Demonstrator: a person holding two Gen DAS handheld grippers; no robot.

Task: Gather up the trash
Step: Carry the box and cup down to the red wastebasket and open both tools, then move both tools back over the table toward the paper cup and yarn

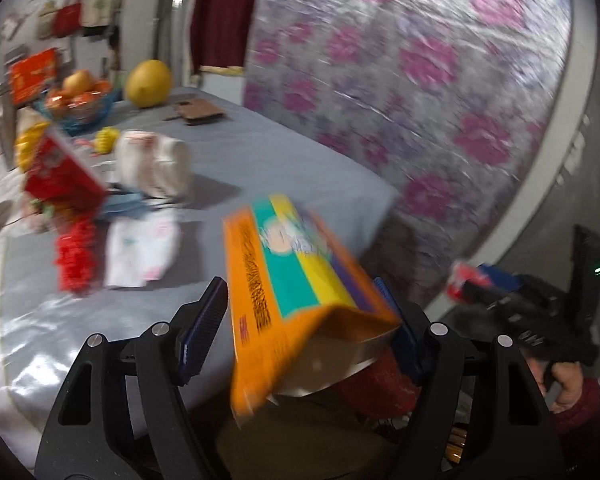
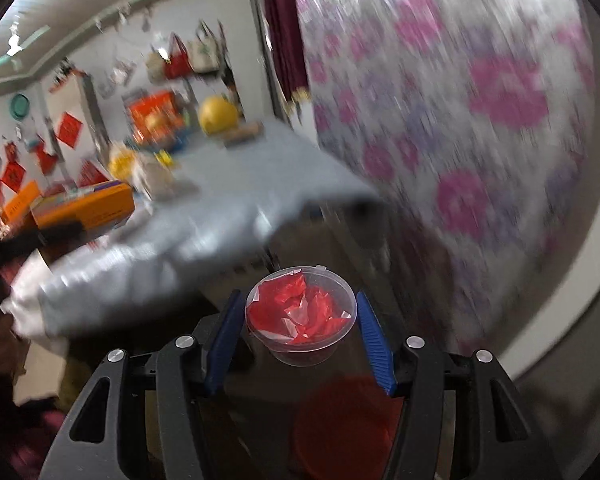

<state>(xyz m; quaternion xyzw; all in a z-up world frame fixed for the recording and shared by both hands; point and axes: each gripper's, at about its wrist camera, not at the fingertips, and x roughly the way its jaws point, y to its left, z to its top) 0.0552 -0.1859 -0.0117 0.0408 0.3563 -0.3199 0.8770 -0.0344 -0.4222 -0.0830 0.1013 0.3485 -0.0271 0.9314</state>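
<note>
Plainly orange box (image 1: 296,292) clamped within left tool (image 1: 300,320), clear cup (image 2: 301,314) pinched between right tool (image 2: 300,336) pads.

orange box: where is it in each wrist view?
Left wrist: orange box bottom centre, between the left gripper fingers.
Right wrist: orange box at the left edge, mid-height.
Shared landmark: yellow pomelo at the table's far end.

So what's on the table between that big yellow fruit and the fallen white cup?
In the left wrist view, a small brown wallet-like case lies between the yellow fruit and the white cup, on grey cloth.
</note>
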